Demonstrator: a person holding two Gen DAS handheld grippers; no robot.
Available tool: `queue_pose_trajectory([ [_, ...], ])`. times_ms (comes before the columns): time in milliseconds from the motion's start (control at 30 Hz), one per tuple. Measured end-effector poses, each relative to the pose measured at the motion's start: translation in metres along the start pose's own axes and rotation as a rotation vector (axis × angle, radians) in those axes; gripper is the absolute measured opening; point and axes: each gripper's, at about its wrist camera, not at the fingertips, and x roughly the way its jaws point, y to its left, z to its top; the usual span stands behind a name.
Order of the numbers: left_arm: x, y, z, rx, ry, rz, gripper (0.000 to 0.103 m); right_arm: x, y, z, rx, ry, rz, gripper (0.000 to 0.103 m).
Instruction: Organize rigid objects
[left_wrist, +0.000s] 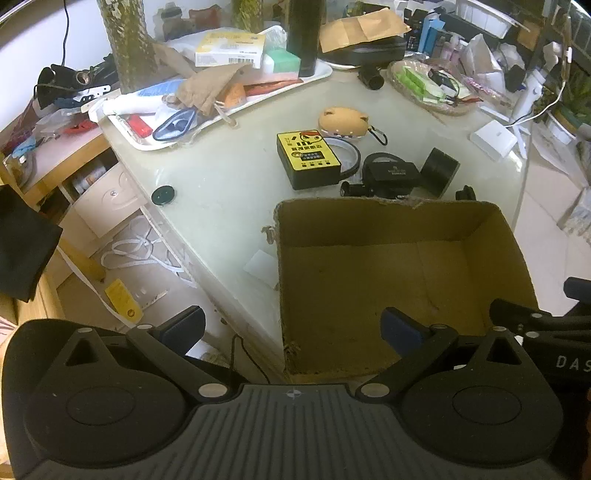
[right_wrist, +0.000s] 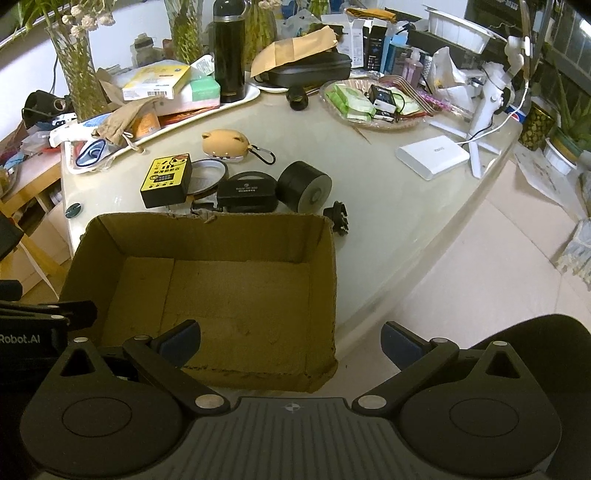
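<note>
An open cardboard box (left_wrist: 480, 229) (right_wrist: 325, 280) with nothing inside sits at the near edge of the glass table. Behind it lie a black device with a yellow label (left_wrist: 307, 158) (right_wrist: 167, 181), a black case (left_wrist: 391, 175) (right_wrist: 246, 192), a black tape roll (left_wrist: 439, 171) (right_wrist: 304, 186), a thin ring (left_wrist: 349, 151) (right_wrist: 210, 173), a tan animal-shaped pouch (left_wrist: 341, 121) (right_wrist: 226, 146) and a small black knob (right_wrist: 338, 218). My left gripper (left_wrist: 293, 328) hangs open over the box's near left corner. Over the near right corner my right gripper (right_wrist: 291, 341) is open too. Both hold nothing.
A white tray (left_wrist: 314, 75) heaped with boxes, a bottle and cloth fills the back left. A wicker basket (right_wrist: 328, 105) of packets and a white power bank (right_wrist: 432, 157) stand at the back right. A black disc (left_wrist: 162, 194) lies near the table's left edge.
</note>
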Motion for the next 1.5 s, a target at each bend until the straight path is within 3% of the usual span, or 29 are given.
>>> queue_pose_trajectory([
  [600, 0.016, 0.019, 0.021, -0.013, -0.037, -0.016, 0.103, 0.017, -0.011, 0.034, -0.059, -0.018, 0.090, 0.103],
  [1167, 0.034, 0.016, 0.037, 0.013, -0.114, -0.087, 0.103, 0.059, -0.047, 0.101, -0.010, -0.008, 0.042, 0.103],
  [1500, 0.035, 0.015, 0.037, 0.015, -0.149, -0.110, 0.103, 0.085, -0.049, 0.120, -0.025, 0.036, 0.015, 0.100],
])
